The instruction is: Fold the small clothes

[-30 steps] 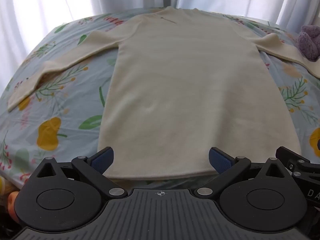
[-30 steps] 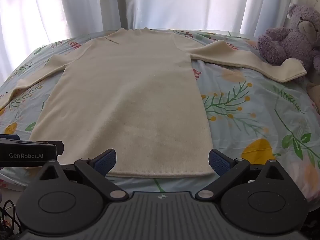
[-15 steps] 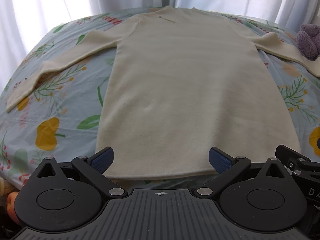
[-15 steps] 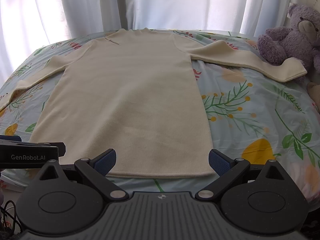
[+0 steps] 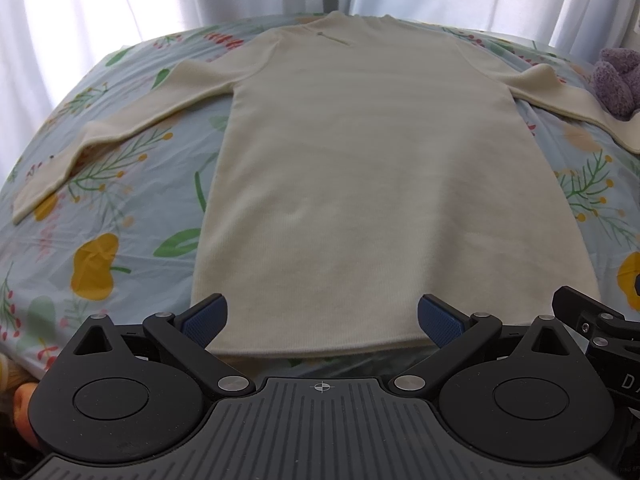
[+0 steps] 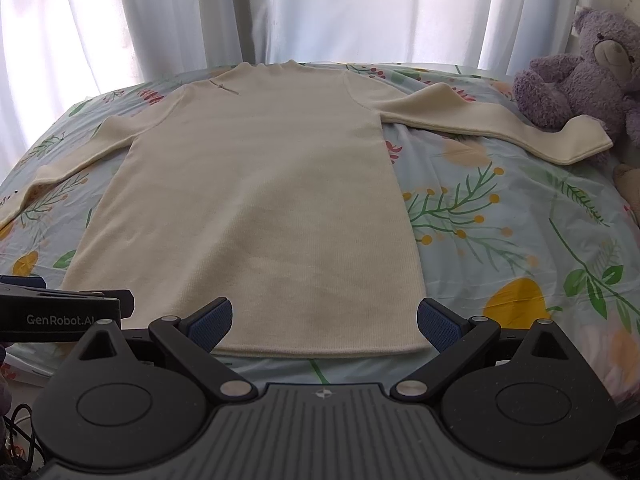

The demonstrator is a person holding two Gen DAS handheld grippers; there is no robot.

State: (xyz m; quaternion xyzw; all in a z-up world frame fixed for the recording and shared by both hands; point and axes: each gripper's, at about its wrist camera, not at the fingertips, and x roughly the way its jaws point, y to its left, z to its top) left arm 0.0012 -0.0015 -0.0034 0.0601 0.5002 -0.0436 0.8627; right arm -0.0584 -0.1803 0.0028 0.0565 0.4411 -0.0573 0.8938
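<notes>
A cream long-sleeved knit garment (image 5: 360, 168) (image 6: 260, 208) lies flat on the flowered bedsheet (image 5: 120, 208), collar at the far end, both sleeves spread outward. Its hem runs across just in front of both grippers. My left gripper (image 5: 322, 316) is open, hovering at the hem's left half with nothing between its blue pads. My right gripper (image 6: 324, 318) is open too, over the hem's right half. The right sleeve (image 6: 500, 128) reaches toward the teddy bear; the left sleeve (image 5: 100, 136) slopes down to the bed's left side.
A purple teddy bear (image 6: 588, 68) sits at the bed's right edge, touching the sleeve cuff. White curtains (image 6: 320, 8) hang behind the bed. The other gripper's body shows at each view's lower side (image 6: 60, 316) (image 5: 600, 328). The sheet (image 6: 520, 240) is bare right of the garment.
Both views have shifted only slightly; the left wrist view has drifted a little, the garment sitting marginally lower. Nothing was gripped or released.
</notes>
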